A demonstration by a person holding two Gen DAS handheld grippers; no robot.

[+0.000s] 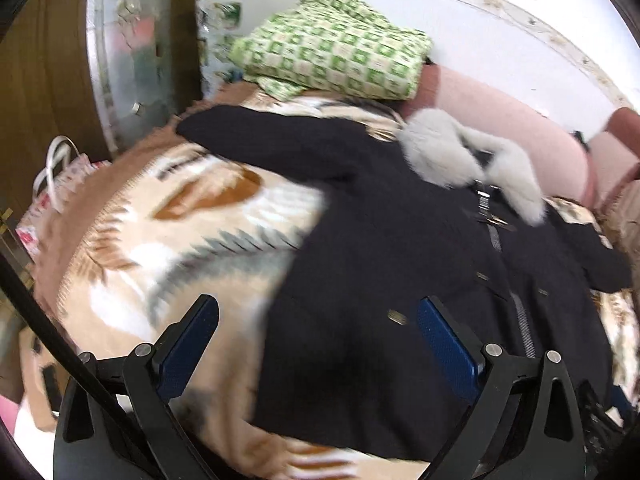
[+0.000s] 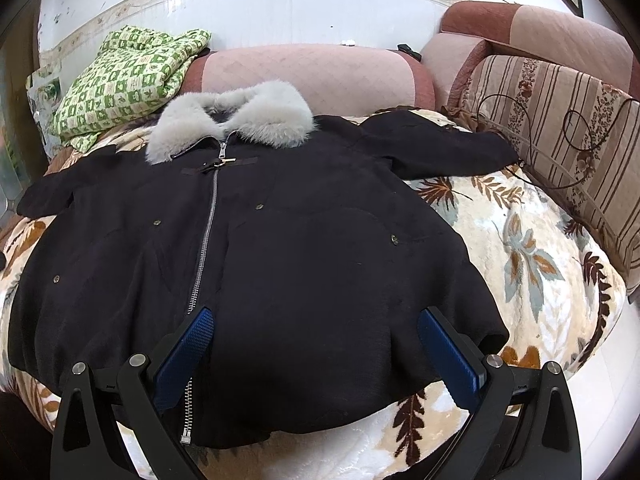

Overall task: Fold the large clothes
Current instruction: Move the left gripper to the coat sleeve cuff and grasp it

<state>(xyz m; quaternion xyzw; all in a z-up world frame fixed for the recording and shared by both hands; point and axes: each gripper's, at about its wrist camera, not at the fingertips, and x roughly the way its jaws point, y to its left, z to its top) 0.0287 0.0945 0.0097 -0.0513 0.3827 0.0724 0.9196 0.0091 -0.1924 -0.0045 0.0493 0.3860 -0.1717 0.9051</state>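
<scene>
Here black coat (image 2: 280, 240) lies seemingly flat, blanket (image 2: 520, 240) beneath.

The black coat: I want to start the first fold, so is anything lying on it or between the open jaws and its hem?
Nothing visible does. The black coat lies flat and bare on the leaf-print blanket. The green checked bedding sits beyond its left sleeve. The right gripper and left gripper hang open above the hem.
</scene>
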